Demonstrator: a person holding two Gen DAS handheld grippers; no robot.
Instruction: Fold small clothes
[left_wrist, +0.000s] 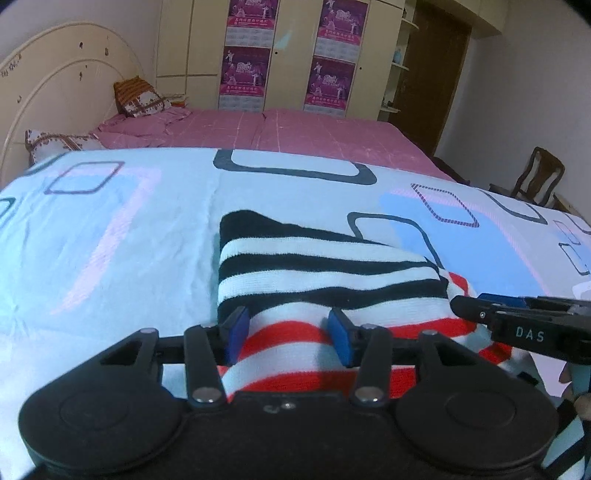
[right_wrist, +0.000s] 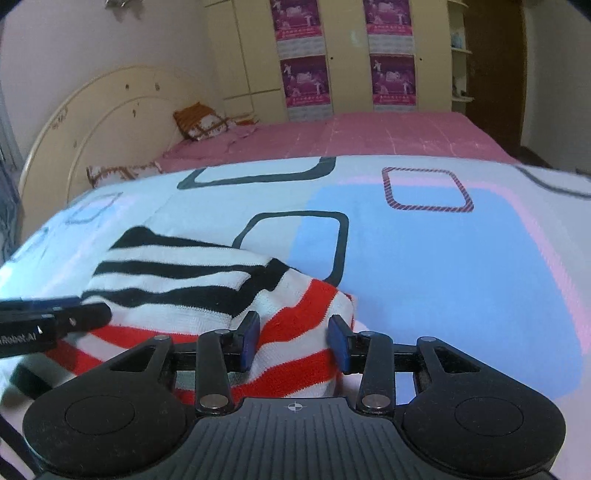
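Observation:
A small knit garment (left_wrist: 332, 273) with black-and-white and red-and-white stripes lies folded on the pale blue patterned sheet (left_wrist: 110, 229). My left gripper (left_wrist: 289, 336) is shut on the red-striped near edge, which bunches between the blue pads (left_wrist: 236, 334). In the right wrist view the same garment (right_wrist: 177, 280) sits to the left, and my right gripper (right_wrist: 295, 341) is shut on its red-striped right corner. Each gripper shows in the other's view: the right gripper (left_wrist: 460, 304) beside the garment's right side, the left gripper (right_wrist: 101, 312) over its left part.
Behind the blue sheet (right_wrist: 424, 258) lies pink bedding (left_wrist: 295, 129) with patterned pillows (left_wrist: 140, 99) against a cream headboard (left_wrist: 55, 85). A wardrobe with purple posters (left_wrist: 243, 48) stands at the back. A wooden chair (left_wrist: 539, 177) is at the far right, near a dark door (left_wrist: 436, 74).

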